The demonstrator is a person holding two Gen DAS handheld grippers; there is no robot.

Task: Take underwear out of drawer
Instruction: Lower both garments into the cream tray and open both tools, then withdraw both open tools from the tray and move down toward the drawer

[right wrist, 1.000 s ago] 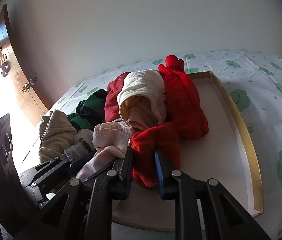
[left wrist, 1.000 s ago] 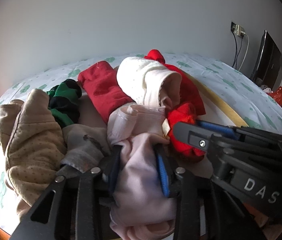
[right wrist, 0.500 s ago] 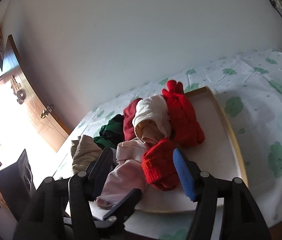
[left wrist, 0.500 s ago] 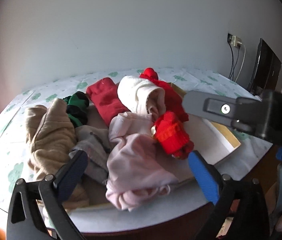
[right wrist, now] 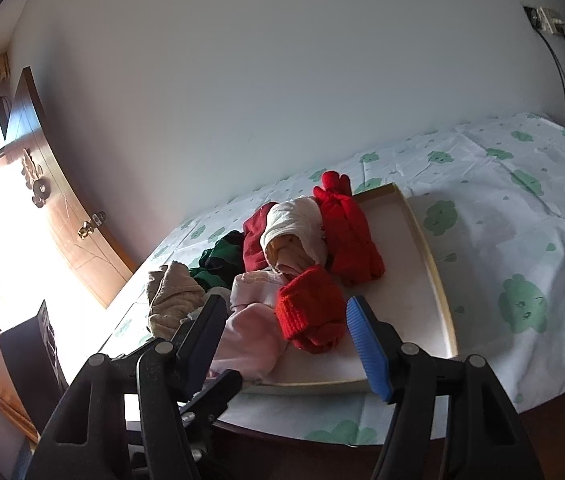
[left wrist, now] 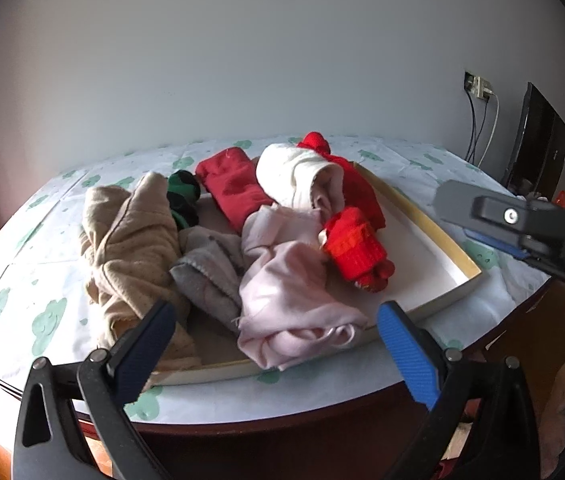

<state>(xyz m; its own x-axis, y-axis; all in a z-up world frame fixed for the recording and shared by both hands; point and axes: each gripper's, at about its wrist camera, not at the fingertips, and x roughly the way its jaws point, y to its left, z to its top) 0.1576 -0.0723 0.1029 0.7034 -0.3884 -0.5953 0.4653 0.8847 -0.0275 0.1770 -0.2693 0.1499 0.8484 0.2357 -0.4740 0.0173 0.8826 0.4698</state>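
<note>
Both tongs stand with fingers spread wide and nothing between them: the left gripper [left wrist: 270,344] hangs at 6 o'clock in its own view, just short of the near rim of the drawer [left wrist: 430,224], and the right gripper [right wrist: 282,332] sits at 6 o'clock in its view, with its tips in front of the clothes. No writing or brand can be read anywhere.

The pale pink underwear [left wrist: 290,288] lies in the drawer at the front of the heap, its long axis running from 12 to 6 o'clock in the left view, with the crumpled lower end spilling over the near rim toward the left tongs. Touching it at 2 o'clock is one short red knit piece [left wrist: 358,252]. At 9 o'clock lies one grey cloth [left wrist: 210,276], and beyond that one beige dotted garment [left wrist: 130,248] draped over the drawer's left edge. Behind, at 12 o'clock, sit one cream roll [left wrist: 294,176], one dark red fold [left wrist: 234,184], one bright red glove-like piece [right wrist: 346,220] and one green-and-black bundle [left wrist: 182,196].

The drawer rests on a white sheet printed with green clouds [right wrist: 522,240].
</note>
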